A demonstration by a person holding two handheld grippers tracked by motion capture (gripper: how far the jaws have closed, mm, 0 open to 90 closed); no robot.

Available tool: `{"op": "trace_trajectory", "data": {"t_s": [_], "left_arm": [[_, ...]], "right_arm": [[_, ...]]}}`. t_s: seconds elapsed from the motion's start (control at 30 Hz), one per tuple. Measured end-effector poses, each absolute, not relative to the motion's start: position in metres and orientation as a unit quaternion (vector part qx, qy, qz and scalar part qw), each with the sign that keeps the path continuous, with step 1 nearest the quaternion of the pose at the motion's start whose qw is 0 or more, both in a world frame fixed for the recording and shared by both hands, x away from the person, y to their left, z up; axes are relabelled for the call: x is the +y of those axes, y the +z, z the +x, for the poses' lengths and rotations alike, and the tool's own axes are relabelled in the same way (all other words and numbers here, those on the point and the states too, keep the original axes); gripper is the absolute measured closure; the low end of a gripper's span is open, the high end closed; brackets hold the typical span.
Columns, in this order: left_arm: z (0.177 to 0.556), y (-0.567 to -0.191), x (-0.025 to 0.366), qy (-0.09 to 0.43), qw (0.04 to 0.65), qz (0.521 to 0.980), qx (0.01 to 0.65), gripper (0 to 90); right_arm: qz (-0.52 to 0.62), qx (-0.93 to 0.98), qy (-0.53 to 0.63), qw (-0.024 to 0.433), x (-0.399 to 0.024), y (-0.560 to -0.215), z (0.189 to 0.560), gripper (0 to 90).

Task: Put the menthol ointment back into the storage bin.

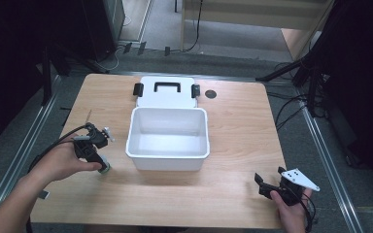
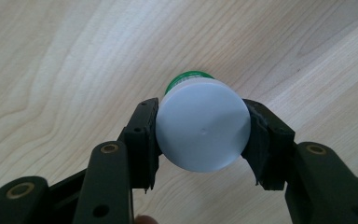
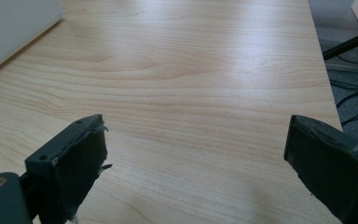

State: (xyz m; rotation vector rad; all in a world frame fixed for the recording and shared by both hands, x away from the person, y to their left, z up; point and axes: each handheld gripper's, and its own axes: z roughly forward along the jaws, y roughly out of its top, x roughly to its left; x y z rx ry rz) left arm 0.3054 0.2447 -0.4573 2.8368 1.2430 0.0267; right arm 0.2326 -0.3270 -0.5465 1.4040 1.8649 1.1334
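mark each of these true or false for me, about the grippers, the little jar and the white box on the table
1. The left gripper is closed on the small jar. True.
2. The white box holds several things. False: its inside looks empty.
3. The right gripper has its jaws wide apart with nothing between them. True.
4. The box's lid is shut over the box. False: it lies open behind the box, handle up.
5. The small jar sits inside the white box. False: it stands on the wooden table, left of the box.
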Motion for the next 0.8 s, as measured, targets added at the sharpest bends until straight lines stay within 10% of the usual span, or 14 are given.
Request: {"op": "trace_trajectory", "data": {"t_s": [0.8], "left_arm": [[0.316,-0.392,0.236,0.020,0.028,0.924,0.381,51.5]], "right_arm": [[0.515,0.698,0.421,0.266,-0.327,-0.547,0.233,7.0]]}}
